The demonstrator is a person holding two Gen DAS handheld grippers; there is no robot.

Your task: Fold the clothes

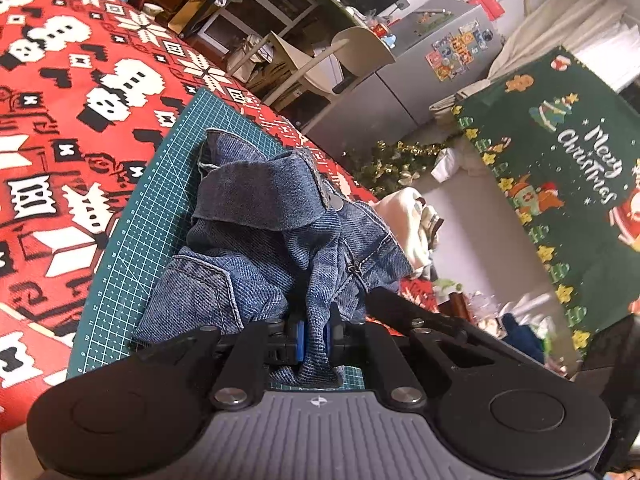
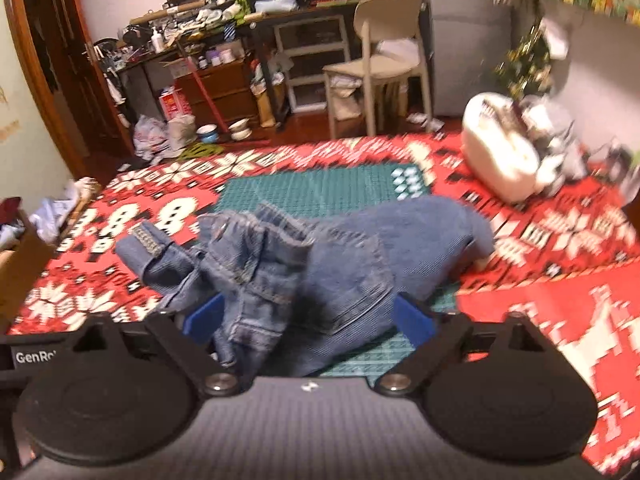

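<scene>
A crumpled blue denim garment [image 1: 260,248] lies on a green cutting mat [image 1: 160,184] over a red Christmas-pattern cloth. My left gripper [image 1: 314,336] is shut on a bunched fold of the denim at its near edge, and the cloth rises between the blue pads. In the right wrist view the same denim [image 2: 320,264] spreads in a heap across the mat [image 2: 320,192]. My right gripper [image 2: 310,316] stands wide, its blue fingers [image 2: 414,318] on either side of the heap's near part. The cloth fills the gap, and the pads do not squeeze it.
A white bundle of clothes [image 2: 500,156] lies at the far right of the red cloth [image 2: 560,320]. Beyond the table stand a beige chair [image 2: 384,40], cluttered desks and a grey fridge [image 1: 420,72]. A green Merry Christmas banner [image 1: 560,160] hangs at the right.
</scene>
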